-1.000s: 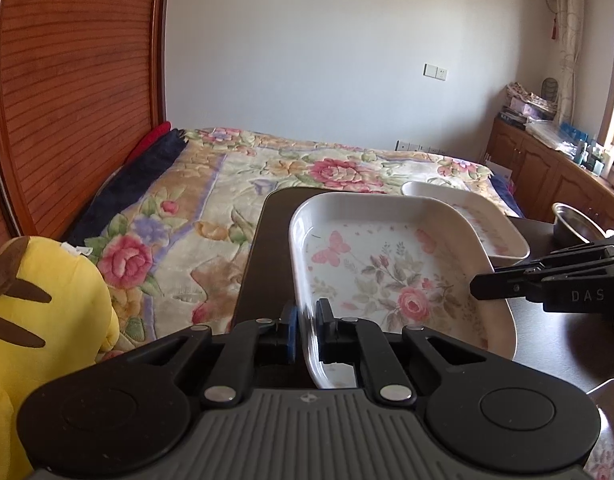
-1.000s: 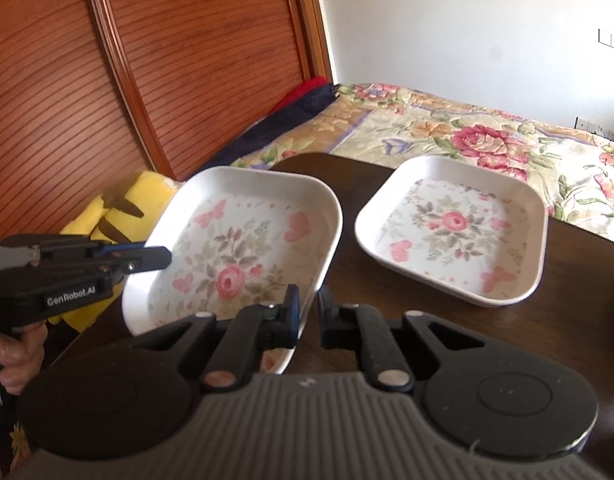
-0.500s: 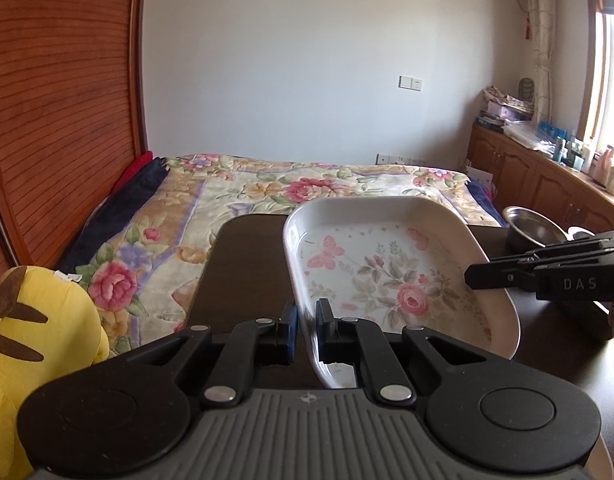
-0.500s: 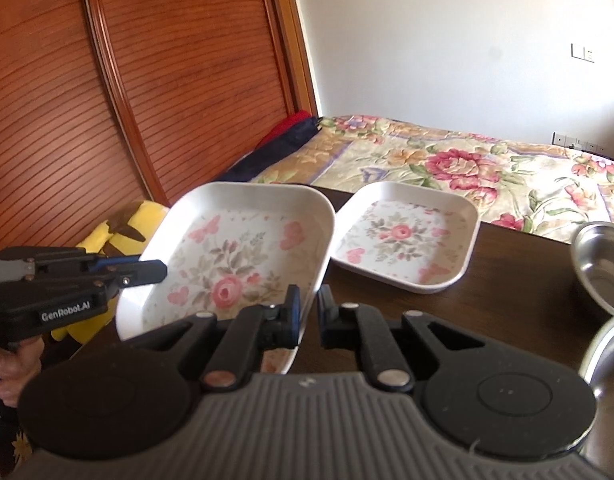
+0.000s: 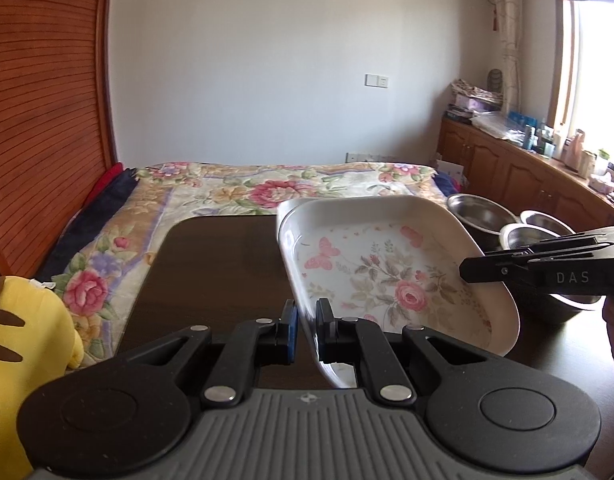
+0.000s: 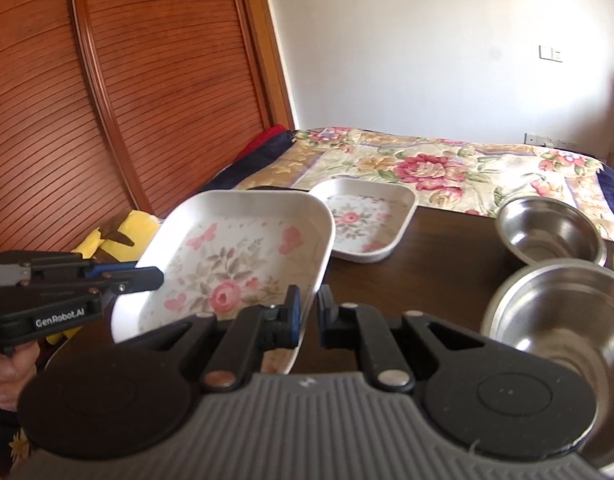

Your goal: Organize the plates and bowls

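Observation:
A white square plate with pink roses and butterflies (image 5: 387,276) (image 6: 235,264) hangs tilted above the dark table (image 5: 219,264). My left gripper (image 5: 307,330) is shut on its left rim. My right gripper (image 6: 309,318) is shut on the opposite rim, and its black tip (image 5: 467,274) shows in the left wrist view. The left gripper (image 6: 157,278) shows in the right wrist view, held by a hand (image 6: 7,368). A second matching plate (image 6: 363,216) lies flat at the table's far edge. Three steel bowls (image 6: 551,232) (image 6: 559,320) (image 5: 543,222) stand at the right.
A flower-patterned bed (image 5: 227,196) lies beyond the table's far edge. A yellow plush toy (image 5: 23,352) sits off the table's left side, by the slatted wooden wall (image 6: 147,80). Wooden cabinets (image 5: 527,176) with clutter run along the right under a window.
Both grippers have carried the held plate up and back from the second plate. The second plate now looks smaller and farther, and the steel bowls have come into view at the right.

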Action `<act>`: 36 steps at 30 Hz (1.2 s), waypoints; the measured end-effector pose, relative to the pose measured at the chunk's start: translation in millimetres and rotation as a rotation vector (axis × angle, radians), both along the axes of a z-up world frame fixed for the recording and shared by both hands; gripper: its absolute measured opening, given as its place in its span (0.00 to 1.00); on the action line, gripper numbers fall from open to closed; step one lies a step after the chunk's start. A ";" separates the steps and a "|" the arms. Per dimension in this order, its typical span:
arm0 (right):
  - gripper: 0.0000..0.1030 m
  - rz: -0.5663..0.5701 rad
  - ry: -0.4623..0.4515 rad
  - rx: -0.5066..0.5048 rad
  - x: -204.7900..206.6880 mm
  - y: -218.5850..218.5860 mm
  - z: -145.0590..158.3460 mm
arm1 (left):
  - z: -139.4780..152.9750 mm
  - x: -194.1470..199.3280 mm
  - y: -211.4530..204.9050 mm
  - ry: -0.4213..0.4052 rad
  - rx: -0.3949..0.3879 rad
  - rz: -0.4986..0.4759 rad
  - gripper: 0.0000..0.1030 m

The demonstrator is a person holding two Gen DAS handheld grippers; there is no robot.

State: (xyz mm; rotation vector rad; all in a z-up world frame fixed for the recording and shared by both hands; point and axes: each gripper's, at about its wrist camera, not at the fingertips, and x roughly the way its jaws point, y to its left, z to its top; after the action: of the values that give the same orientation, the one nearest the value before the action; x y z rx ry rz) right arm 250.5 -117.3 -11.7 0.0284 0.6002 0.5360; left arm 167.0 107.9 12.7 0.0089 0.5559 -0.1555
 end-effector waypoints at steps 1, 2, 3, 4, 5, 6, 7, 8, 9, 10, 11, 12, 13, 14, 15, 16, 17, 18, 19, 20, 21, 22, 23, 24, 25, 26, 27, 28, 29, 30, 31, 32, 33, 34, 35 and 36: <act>0.10 -0.006 -0.002 0.001 -2.7 -3.3 -0.1 | 0.6 -1.6 -3.4 -0.001 0.001 -0.006 0.10; 0.10 -0.011 -0.004 0.001 -5.7 -6.2 -0.2 | 0.9 -4.2 -7.4 -0.002 0.001 -0.010 0.10; 0.10 -0.015 -0.006 0.000 -8.6 -8.9 -0.6 | 1.2 -6.4 -10.1 -0.003 0.002 -0.015 0.10; 0.10 -0.018 -0.007 -0.001 -10.9 -9.9 -0.4 | 1.2 -8.7 -11.7 -0.004 0.003 -0.019 0.10; 0.10 -0.020 -0.008 -0.001 -13.5 -11.6 -0.8 | 1.2 -12.3 -14.9 -0.005 0.004 -0.023 0.10; 0.10 -0.023 -0.009 0.000 -16.4 -13.3 -1.2 | 1.2 -15.1 -17.1 -0.006 0.006 -0.026 0.10; 0.10 -0.025 -0.011 -0.001 -19.1 -14.8 -1.0 | 1.2 -17.9 -19.0 -0.006 0.007 -0.029 0.10; 0.10 -0.027 -0.013 -0.001 -22.2 -16.7 -1.3 | 1.4 -21.0 -20.7 -0.007 0.007 -0.031 0.10; 0.10 -0.029 -0.015 0.000 -24.5 -18.6 -1.2 | 1.2 -24.2 -22.4 -0.008 0.008 -0.034 0.10; 0.10 -0.031 -0.017 0.001 -27.7 -20.0 -1.5 | 1.1 -27.2 -24.2 -0.008 0.007 -0.036 0.10; 0.10 -0.034 -0.018 0.003 -30.6 -21.1 -1.4 | 0.9 -30.2 -26.1 -0.007 0.006 -0.038 0.10; 0.10 -0.037 -0.019 0.004 -33.6 -22.6 -1.7 | 0.7 -33.4 -27.2 -0.007 0.005 -0.040 0.10; 0.10 -0.041 -0.022 0.004 -37.0 -23.5 -1.7 | 0.5 -37.1 -28.5 -0.009 0.004 -0.042 0.10; 0.10 -0.044 -0.025 0.003 -40.6 -24.4 -1.8 | 0.3 -40.9 -29.9 -0.011 0.004 -0.044 0.10; 0.10 -0.046 -0.027 0.004 -43.2 -25.0 -1.6 | 0.7 -44.1 -30.9 -0.012 0.003 -0.047 0.10; 0.10 -0.048 -0.029 0.005 -46.8 -25.5 -1.5 | 1.7 -46.8 -31.8 -0.014 0.003 -0.049 0.10; 0.10 -0.050 -0.031 0.005 -49.4 -26.1 -1.5 | 1.9 -50.2 -32.5 -0.016 0.002 -0.052 0.10; 0.10 -0.052 -0.033 0.005 -52.4 -26.6 -1.5 | 2.7 -52.2 -31.9 -0.017 0.002 -0.054 0.10; 0.10 -0.053 -0.035 0.005 -55.2 -28.2 -1.6 | 2.7 -55.6 -32.8 -0.019 0.002 -0.055 0.10; 0.10 -0.055 -0.037 0.005 -58.7 -28.7 -2.0 | 2.8 -59.0 -33.4 -0.020 0.001 -0.056 0.10; 0.10 -0.056 -0.039 0.004 -61.4 -28.9 -2.1 | 3.0 -62.7 -33.3 -0.023 0.001 -0.057 0.10; 0.10 -0.056 -0.041 0.003 -64.8 -29.5 -2.5 | 2.5 -67.1 -33.6 -0.024 0.001 -0.057 0.10; 0.10 -0.056 -0.044 0.002 -68.4 -28.8 -2.6 | 2.7 -70.3 -34.2 -0.026 0.001 -0.057 0.10; 0.10 -0.056 -0.046 0.002 -71.6 -29.1 -2.8 | 2.8 -73.4 -34.3 -0.029 0.001 -0.057 0.10; 0.10 -0.056 -0.048 0.002 -74.5 -29.5 -2.8 | 2.9 -76.2 -34.6 -0.030 0.000 -0.057 0.10; 0.10 -0.055 -0.051 0.002 -77.9 -29.8 -3.4 | 2.6 -79.0 -34.8 -0.030 -0.002 -0.058 0.10; 0.10 -0.054 -0.050 0.003 -80.6 -30.3 -4.1 | 1.9 -81.3 -34.3 -0.029 -0.005 -0.058 0.10; 0.10 -0.052 -0.046 0.004 -83.0 -30.7 -5.3 | 1.1 -83.8 -34.0 -0.028 -0.009 -0.057 0.10; 0.10 -0.051 -0.042 0.003 -84.6 -30.6 -6.0 | 0.1 -86.6 -33.4 -0.027 -0.014 -0.057 0.10; 0.10 -0.050 -0.040 0.000 -86.9 -30.8 -7.7 | -1.0 -88.6 -32.3 -0.026 -0.019 -0.058 0.10; 0.10 -0.049 -0.038 -0.004 -88.5 -30.4 -9.1 | -2.0 -91.4 -32.3 -0.026 -0.024 -0.059 0.10; 0.10 -0.047 -0.034 -0.008 -90.1 -30.2 -10.8 | -2.3 -93.4 -32.6 -0.026 -0.027 -0.059 0.10; 0.10 -0.046 -0.034 -0.012 -92.6 -29.5 -12.1 | -3.9 -96.0 -33.2 -0.025 -0.026 -0.059 0.10; 0.10 -0.046 -0.033 -0.016 -94.1 -29.1 -13.6 | -5.5 -97.5 -33.8 -0.023 -0.025 -0.059 0.10; 0.10 -0.047 -0.034 -0.018 -96.2 -29.3 -15.1 | -7.5 -99.0 -34.2 -0.020 -0.024 -0.060 0.10; 0.10 -0.047 -0.033 -0.018 -97.5 -29.6 -16.3 | -9.5 -100.0 -34.5 -0.015 -0.025 -0.061 0.10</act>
State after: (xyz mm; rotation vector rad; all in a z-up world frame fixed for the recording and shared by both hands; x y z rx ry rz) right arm 153.0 -146.9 -28.1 0.0162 0.5706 0.4842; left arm 67.0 73.5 3.2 0.0022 0.5385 -0.2214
